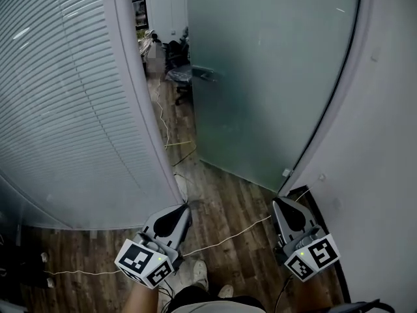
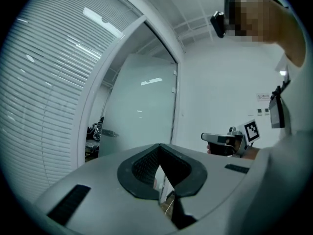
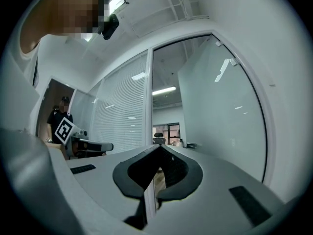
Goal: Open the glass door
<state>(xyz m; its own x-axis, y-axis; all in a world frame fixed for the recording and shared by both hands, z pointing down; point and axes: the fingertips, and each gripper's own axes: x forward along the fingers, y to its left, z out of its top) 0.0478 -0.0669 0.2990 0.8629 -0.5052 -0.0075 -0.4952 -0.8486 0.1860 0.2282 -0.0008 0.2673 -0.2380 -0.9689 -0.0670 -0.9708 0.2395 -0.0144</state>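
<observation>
Two grippers are showing at the bottom of the head view, the left gripper point(image 1: 186, 207) and the right gripper point(image 1: 276, 201), each carrying one marker cube and each pointing level toward the doorway. Both are keeping their jaws pressed together at the tips, and nothing is sitting between either pair. One frosted glass door point(image 1: 260, 77) is standing ahead of them, hinged at the right and swung inward, away from the person. This is leaving an open gap between its free edge and the white frame post point(image 1: 133, 77) on the left. One handle point(image 1: 205, 74) is sticking out near that free edge. Neither gripper is touching the door or the handle; both are hanging well short of it over the wood floor point(image 1: 228, 201). One wall of white blinds point(image 1: 58, 96) is running along the left side, and one plain white wall point(image 1: 384, 142) is closing the right. One thin pale cable point(image 1: 228, 238) is lying across the floor between the grippers, and another is trailing through the gap into the room beyond. There, dark office chairs point(image 1: 179, 74) are standing; their number is hard to tell. Two light shoes point(image 1: 199, 276) are showing below the grippers. One other person point(image 3: 59, 119) in dark clothes is standing behind, seen in the right gripper view.
</observation>
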